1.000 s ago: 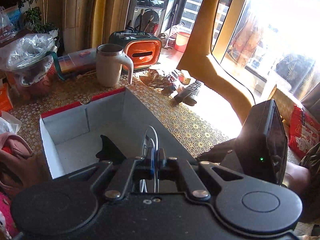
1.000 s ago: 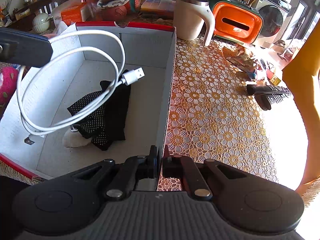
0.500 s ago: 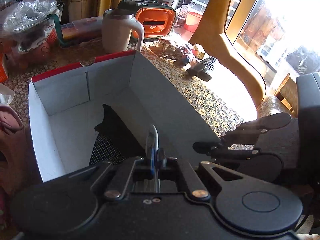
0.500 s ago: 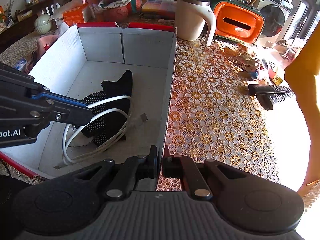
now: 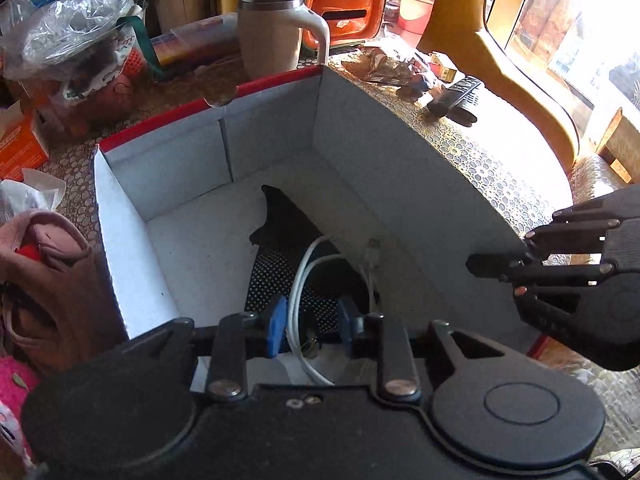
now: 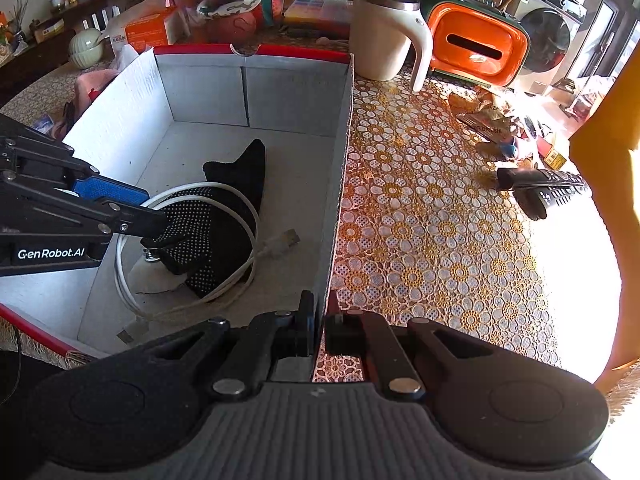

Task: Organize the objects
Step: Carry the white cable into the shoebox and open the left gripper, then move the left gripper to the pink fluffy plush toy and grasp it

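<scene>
A white cardboard box [image 6: 208,92] with a red rim stands on the flowered tablecloth. On its floor lies a black dotted cloth [image 6: 224,232], and a white USB cable [image 6: 286,239] is coiled over the cloth. My left gripper [image 5: 311,324] reaches low into the box. Its jaws are opening, and the cable [image 5: 298,292] runs loose between the blue pads, close to the left one. From the right wrist, the left gripper [image 6: 156,212] enters at the left edge. My right gripper [image 6: 322,328] is shut on the box's right wall [image 5: 400,184].
Behind the box stand a beige mug [image 6: 380,36] and an orange container [image 6: 476,44]. Snack wrappers [image 6: 488,112] and two black remotes [image 6: 548,184] lie to the right on the tablecloth. A pink cloth [image 5: 48,260], an orange tissue box [image 5: 20,148] and a plastic-wrapped basket [image 5: 76,40] crowd the left.
My left gripper sank into the box with the cable, then parted its jaws. The coil that hung in the air now rests on the black cloth. The right gripper stayed put.
</scene>
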